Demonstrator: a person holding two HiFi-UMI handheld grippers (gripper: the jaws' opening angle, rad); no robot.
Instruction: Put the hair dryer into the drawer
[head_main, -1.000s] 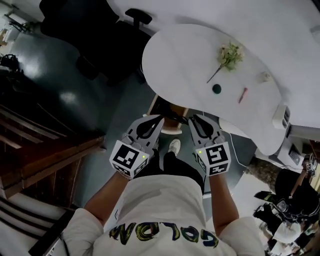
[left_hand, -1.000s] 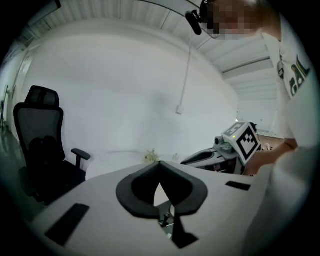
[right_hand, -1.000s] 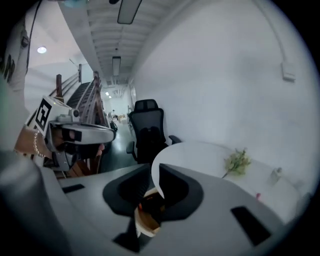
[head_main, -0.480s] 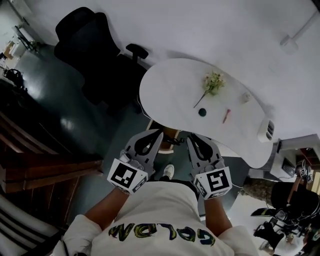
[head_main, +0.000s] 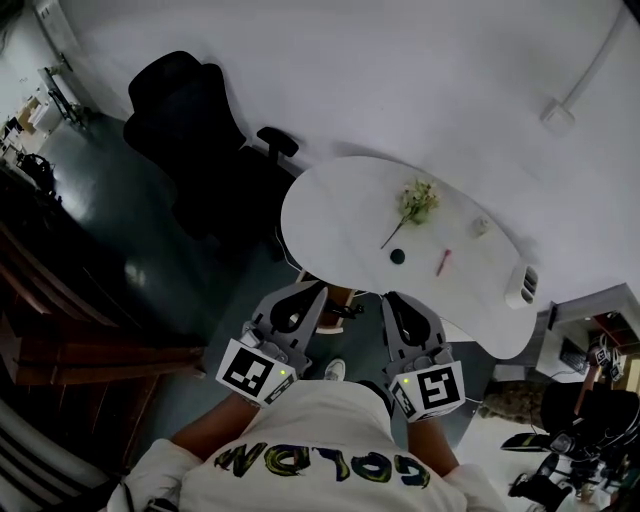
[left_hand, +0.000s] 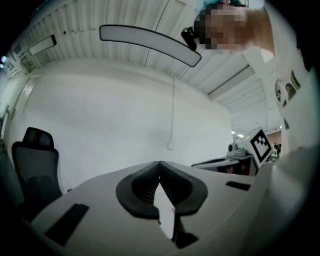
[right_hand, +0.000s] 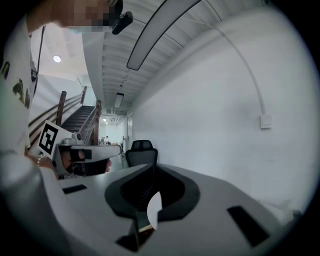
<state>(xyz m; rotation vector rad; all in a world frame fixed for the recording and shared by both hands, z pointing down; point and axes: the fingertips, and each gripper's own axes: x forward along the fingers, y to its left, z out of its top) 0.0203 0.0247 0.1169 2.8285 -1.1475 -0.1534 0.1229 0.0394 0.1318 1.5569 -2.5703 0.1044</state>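
In the head view both grippers are held side by side close to the person's chest, high over the floor in front of a white round table (head_main: 340, 215). My left gripper (head_main: 318, 291) is shut, its tips meeting with nothing between them (left_hand: 160, 163). The jaws of my right gripper (head_main: 391, 300) have just been closing and now stand shut and empty (right_hand: 152, 165). Both gripper views look level at a white wall. I cannot make out a hair dryer or a drawer for certain.
On the table lie a flower sprig (head_main: 415, 203), a small dark round thing (head_main: 398, 257), a pink stick (head_main: 442, 262) and a white slotted box (head_main: 522, 286) at its right edge. A black office chair (head_main: 195, 135) stands left. Dark wooden stairs (head_main: 60, 340) fill the lower left.
Both grippers have risen together, and the table now looks smaller and farther below them. More of the wall and the chair has come into the head view.
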